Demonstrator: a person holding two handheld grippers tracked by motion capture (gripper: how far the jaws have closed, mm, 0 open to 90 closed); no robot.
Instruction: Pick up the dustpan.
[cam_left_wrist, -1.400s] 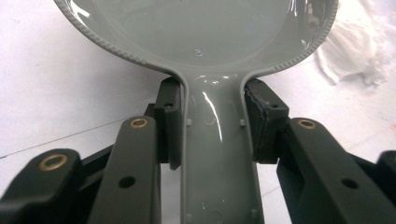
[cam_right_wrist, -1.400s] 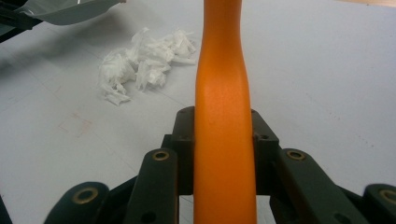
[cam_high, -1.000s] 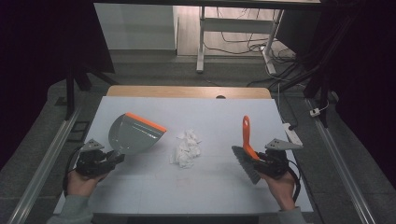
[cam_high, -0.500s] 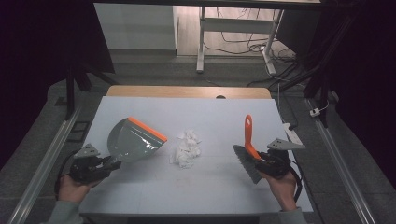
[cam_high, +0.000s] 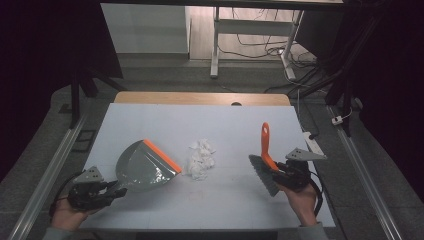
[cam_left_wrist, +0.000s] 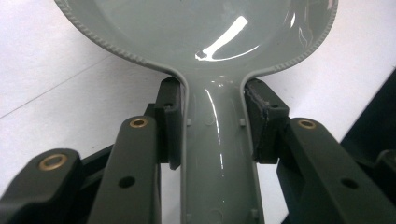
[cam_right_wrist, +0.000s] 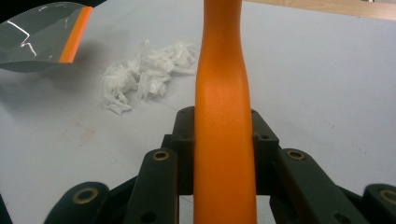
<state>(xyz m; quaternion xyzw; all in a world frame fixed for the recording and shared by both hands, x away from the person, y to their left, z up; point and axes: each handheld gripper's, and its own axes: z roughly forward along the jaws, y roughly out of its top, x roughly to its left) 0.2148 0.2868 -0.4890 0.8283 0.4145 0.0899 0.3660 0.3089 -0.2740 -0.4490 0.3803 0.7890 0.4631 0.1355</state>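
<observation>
Standing at the near edge of the counter (cam_high: 150, 120), reading left to right. Left hand-held gripper (cam_high: 116, 191) sits low at the near-left corner, its jaws clamped on the handle of a grey dustpan (cam_high: 142, 167); the left gripper view shows both pads pressed flat against the sides of that handle (cam_left_wrist: 217, 154), right where it widens into the pan. Pan extends ahead of this hand-held gripper and to its right, with the orange lip (cam_high: 162, 155) on the far-right edge, facing the middle of the counter. Whether the pan rests on the surface or is lifted off it, cannot tell.

Just beyond the orange lip lies a small heap of torn white paper scraps (cam_high: 201, 159), close to the lip but apart from it. Heap lies between the two tools, nearer the dustpan.

Right hand-held gripper (cam_high: 277, 172) is held by a hand (cam_high: 300, 200) at the near-right side. Its jaws are closed on the orange handle (cam_right_wrist: 223, 116) of a hand brush (cam_high: 265, 167); the handle runs away from the hand-held gripper, toward the far side. Grey bristles (cam_high: 262, 174) are on its left side, angled toward the scraps and well apart from them. From the right gripper view, the scraps (cam_right_wrist: 144, 74) lie ahead and to the left of the handle, the dustpan lip (cam_right_wrist: 74, 35) farther left still.
</observation>
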